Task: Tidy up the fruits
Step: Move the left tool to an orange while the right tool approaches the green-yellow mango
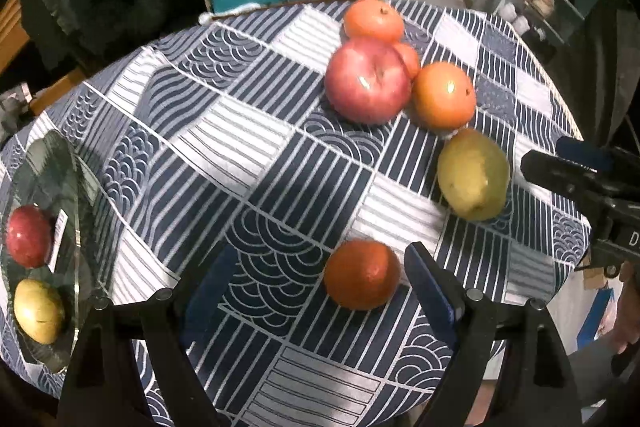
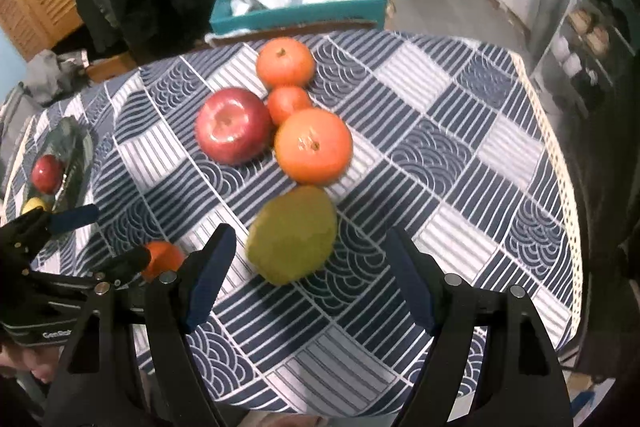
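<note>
- A white "D" is showing on the black plastic right gripper (image 1: 580, 167) body at three o'clock.
- White letters "GenRob", cut off, are showing on the black plastic left gripper (image 2: 100, 239) body at eight o'clock.

Left tool (image 1: 316, 283) and right tool (image 2: 310, 275) both gape wide.

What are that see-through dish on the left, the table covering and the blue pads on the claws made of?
The dish looks like clear glass: transparent, with a bright edge and reflections, though hard plastic is possible. The table covering seems woven cloth, matte, draping over the table edge. The blue pads on the right claw look like matte rubber or soft plastic; the pictures cannot settle which.
</note>
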Available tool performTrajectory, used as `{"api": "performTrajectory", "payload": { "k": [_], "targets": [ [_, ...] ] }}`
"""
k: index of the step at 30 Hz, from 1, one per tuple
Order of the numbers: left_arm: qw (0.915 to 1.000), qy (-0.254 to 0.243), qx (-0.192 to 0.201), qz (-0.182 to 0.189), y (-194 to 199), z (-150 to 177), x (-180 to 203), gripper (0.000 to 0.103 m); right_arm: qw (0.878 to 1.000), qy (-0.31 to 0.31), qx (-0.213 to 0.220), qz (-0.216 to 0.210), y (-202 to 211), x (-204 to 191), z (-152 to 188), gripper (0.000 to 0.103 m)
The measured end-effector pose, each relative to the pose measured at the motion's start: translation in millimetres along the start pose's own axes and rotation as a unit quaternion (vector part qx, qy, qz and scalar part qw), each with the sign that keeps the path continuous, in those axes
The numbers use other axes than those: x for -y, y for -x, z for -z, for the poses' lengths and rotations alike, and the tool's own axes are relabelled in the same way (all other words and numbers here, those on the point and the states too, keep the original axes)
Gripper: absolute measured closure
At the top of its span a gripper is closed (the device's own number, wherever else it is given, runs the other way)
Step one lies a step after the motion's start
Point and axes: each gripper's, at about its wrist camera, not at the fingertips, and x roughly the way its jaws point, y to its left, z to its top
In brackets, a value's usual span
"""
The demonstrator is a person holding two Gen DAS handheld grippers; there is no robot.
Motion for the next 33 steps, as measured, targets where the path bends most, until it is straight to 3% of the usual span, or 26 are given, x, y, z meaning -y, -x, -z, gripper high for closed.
{"api": "performTrajectory", "payload": {
  "k": [7,12,18,22,28,33],
  "targets": [
    [0.9994,0.006,-0.029,0.016,-19,3,2,0.016,1.000,0.000,-0.014,0.004,-10,5,6,0.025],
    [0.9991,-0.005,-0.037,0.022,-29,3,6,0.023,1.000,-0.002,-0.017,0.004,-13,6,6,0.025],
    [0.9981,-0.007,-0.046,0.040,-38,5,9,0.036,1.000,-0.002,-0.022,0.002,-18,7,6,0.025],
    [0.9969,-0.026,-0.047,0.058,-39,5,17,0.055,1.000,0.001,-0.025,0.000,-21,5,6,0.025],
    [0.9981,-0.040,-0.034,0.034,-35,5,19,0.056,0.999,0.000,-0.036,-0.011,-34,2,2,0.025],
    [0.9993,-0.020,-0.018,0.025,-29,-2,4,0.056,0.998,-0.009,-0.050,-0.026,-49,-2,0,0.025]
  ]
}}
